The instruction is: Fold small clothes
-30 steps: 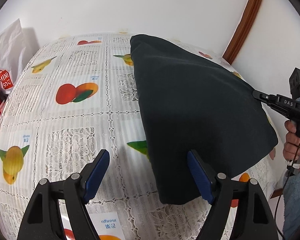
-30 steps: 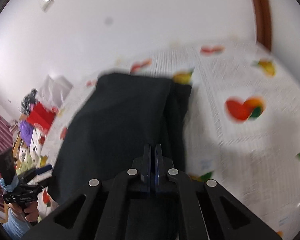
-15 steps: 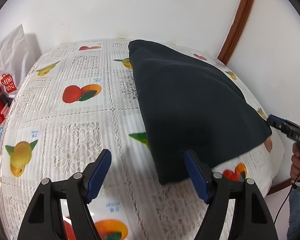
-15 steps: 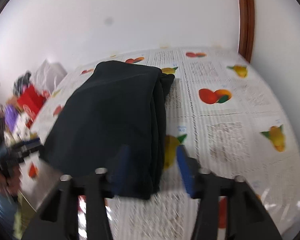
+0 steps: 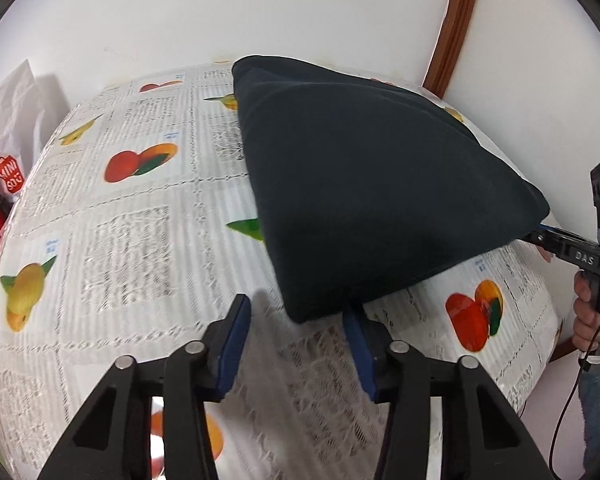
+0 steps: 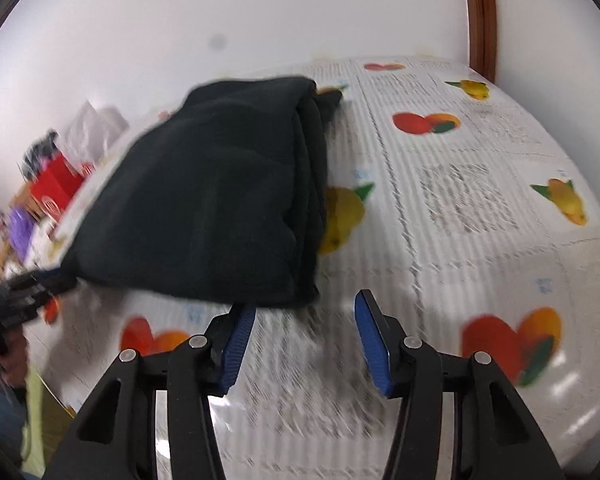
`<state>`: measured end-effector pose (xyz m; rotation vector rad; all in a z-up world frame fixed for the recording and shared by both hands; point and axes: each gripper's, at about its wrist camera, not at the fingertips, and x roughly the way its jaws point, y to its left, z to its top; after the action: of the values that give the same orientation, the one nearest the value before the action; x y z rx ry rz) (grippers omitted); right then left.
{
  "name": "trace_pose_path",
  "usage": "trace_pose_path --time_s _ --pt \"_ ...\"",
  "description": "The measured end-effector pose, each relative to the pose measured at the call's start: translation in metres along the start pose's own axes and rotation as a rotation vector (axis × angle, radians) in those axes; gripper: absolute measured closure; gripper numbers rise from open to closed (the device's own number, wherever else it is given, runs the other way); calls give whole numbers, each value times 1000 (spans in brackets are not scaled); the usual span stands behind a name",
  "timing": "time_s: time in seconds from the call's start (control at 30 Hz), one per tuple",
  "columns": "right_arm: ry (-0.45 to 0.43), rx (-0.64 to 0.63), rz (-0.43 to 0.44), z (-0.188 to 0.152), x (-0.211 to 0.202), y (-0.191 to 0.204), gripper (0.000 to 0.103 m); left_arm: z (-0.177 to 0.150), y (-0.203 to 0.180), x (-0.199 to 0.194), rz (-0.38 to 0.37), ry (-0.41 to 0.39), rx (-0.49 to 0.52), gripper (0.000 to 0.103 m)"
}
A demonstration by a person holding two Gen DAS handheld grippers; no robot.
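A dark folded garment (image 5: pixel 372 184) lies on the fruit-print tablecloth (image 5: pixel 132 232). It also shows in the right wrist view (image 6: pixel 220 208), folded in layers along its right edge. My left gripper (image 5: pixel 296 320) is open, at the garment's near corner, with the right pad (image 5: pixel 354 334) just under the cloth edge. My right gripper (image 6: pixel 304 320) is open and empty, at the garment's near right corner, left pad (image 6: pixel 240 332) by the hem. From the left wrist view the right gripper (image 5: pixel 548 236) sits at the garment's far right corner.
A white wall runs behind the table, with a brown wooden trim (image 5: pixel 452 28) at right. A red and white shopping bag (image 5: pixel 4 168) stands off the table's left side. Red and purple clutter (image 6: pixel 44 196) lies beyond the table's left edge.
My right gripper let go of the garment, opened and drew back to its near corner. The lifted cloth dropped flat onto the table. My left gripper drew back slightly.
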<state>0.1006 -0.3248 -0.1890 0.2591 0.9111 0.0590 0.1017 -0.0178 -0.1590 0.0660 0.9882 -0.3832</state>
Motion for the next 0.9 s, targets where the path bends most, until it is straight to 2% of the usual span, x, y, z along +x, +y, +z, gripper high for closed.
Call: trace_pose_path --time_s 0.03,0.07,0.1,0.2,0.37,0.67,0.77,0.9 --pt "0 22 8 3 5 -2 54 2 0 3 -6 2 -2 67" --pt "1 40 35 5 8 -3 62 4 0 6 -11 -1 -5 74" --pt "-7 60 91 8 12 -5 77 7 1 7 -14 -9 -9 79" --pt "-27 56 85 18 17 1 86 13 4 11 -17 -31 -22 85" --pt "-23 64 72 47 43 9 89 28 21 22 12 -46 -51 86" --pt "-26 34 88 96 93 40 89 57 61 35 60 -28 -138 86" --pt "-23 17 63 97 92 43 86 57 60 35 65 -18 -149 84" --pt "-28 -33 5 83 66 39 81 51 59 29 57 0 -146 81"
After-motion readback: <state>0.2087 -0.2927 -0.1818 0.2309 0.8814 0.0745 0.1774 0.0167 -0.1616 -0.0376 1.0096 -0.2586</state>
